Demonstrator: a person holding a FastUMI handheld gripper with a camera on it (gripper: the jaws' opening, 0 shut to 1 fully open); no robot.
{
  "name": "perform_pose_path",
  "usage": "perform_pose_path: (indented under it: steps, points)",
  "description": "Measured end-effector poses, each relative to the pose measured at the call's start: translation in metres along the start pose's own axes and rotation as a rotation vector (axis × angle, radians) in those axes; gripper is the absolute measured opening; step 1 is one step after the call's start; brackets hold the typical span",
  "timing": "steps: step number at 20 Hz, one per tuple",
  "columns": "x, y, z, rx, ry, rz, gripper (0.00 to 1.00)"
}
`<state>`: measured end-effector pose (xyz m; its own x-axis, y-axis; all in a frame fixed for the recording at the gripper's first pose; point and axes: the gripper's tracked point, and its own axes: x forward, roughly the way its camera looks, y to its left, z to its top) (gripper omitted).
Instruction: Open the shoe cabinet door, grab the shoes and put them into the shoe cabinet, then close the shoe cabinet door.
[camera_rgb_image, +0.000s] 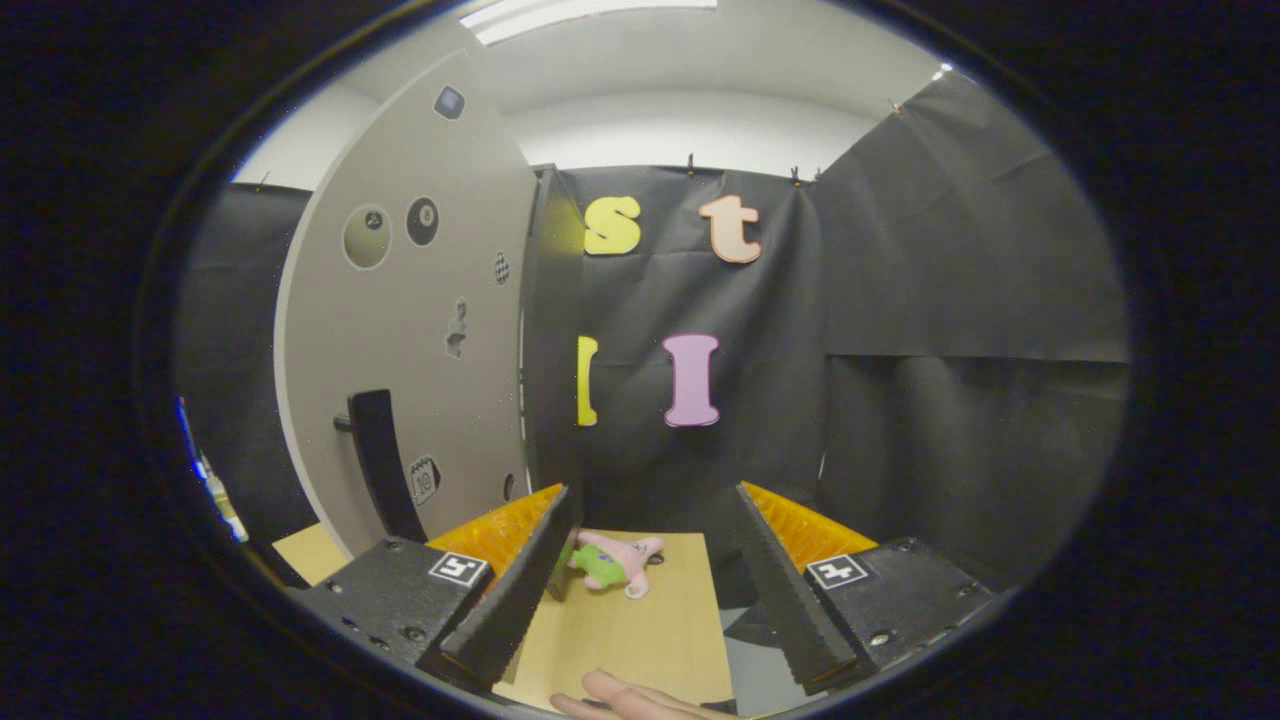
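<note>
A: Hovering above the desk (640, 640), the hand-held gripper (655, 560) holds its fingers spread wide with nothing between them.

B: And the cabinet?

A: The shoe cabinet door (410, 330) stands to the left of the fingers, a tall pale panel with stickers on it. It looks swung open, its free edge turned toward the camera, with a dark upright edge of the cabinet just behind it. The dark handle (380, 465) sits low on the panel, just beyond the left finger.

B: Where are the shoes?

A: No ordinary shoe can be made out. What lies on the desk is a small pink and green plush thing (612, 562), just ahead of the left finger's tip and a little inside the gap. It may be the slipper meant by the task, though that is a guess.

B: Which way does it lie?

A: Its long axis runs roughly across the gap, so the fingers would straddle its length, not its width. It sits left of centre, so the gripper likely needs to shift left and drop.

B: Anything else close?

A: A person's fingertips (625, 695) rest at the desk's near edge, below the gripper.
</note>
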<state>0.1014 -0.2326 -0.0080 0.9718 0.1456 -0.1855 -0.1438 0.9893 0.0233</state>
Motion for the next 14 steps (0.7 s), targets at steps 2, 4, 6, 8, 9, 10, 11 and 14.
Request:
perform_pose_path:
  steps: [2, 4, 6, 8, 9, 10, 11, 14]
  points:
    - [0.001, 0.023, 0.000, -0.025, -0.002, 0.046, 1.00]
    - [-0.002, 0.041, -0.003, -0.076, 0.008, 0.067, 1.00]
    - [-0.003, 0.073, -0.009, -0.102, 0.026, 0.114, 1.00]
    - [-0.011, 0.080, -0.005, -0.139, 0.010, 0.063, 0.92]
    - [-0.012, 0.090, -0.004, -0.153, 0.004, 0.057, 0.92]
    - [-0.012, 0.103, -0.003, -0.162, 0.010, 0.061, 0.92]
    - [-0.012, 0.117, -0.004, -0.157, 0.017, 0.069, 0.92]
    - [-0.012, 0.162, -0.010, -0.135, 0.038, 0.099, 0.92]
